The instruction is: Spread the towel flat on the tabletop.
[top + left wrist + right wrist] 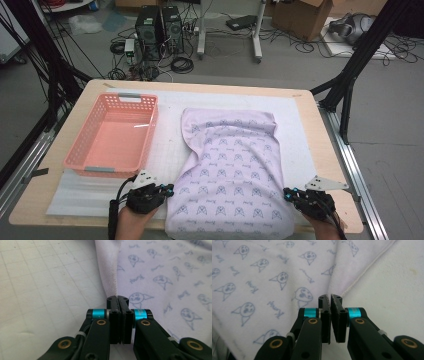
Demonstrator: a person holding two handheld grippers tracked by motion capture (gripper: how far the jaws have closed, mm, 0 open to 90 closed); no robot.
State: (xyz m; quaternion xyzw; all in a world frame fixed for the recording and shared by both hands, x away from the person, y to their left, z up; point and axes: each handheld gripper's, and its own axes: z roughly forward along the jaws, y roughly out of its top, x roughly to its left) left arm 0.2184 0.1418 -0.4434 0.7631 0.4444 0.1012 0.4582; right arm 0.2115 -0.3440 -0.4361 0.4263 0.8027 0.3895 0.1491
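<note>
A lavender towel (230,160) printed with small blue figures lies spread on a white mat (165,145), its near end hanging over the table's front edge. My left gripper (170,189) rests at the towel's near left edge. In the left gripper view its jaws (117,298) are pressed together, tips right at the towel's (162,277) stitched hem, no cloth visible between the pads. My right gripper (287,192) sits at the near right edge. In the right gripper view, my right gripper (330,297) has its tips meeting beside the towel's (262,277) hem, nothing seen between them.
An empty pink plastic basket (82,132) stands on the mat to the left of the towel. The wooden table (325,150) has bare margins right of the mat. Beyond the far edge are computer towers, cables, a stand and cardboard boxes on the floor.
</note>
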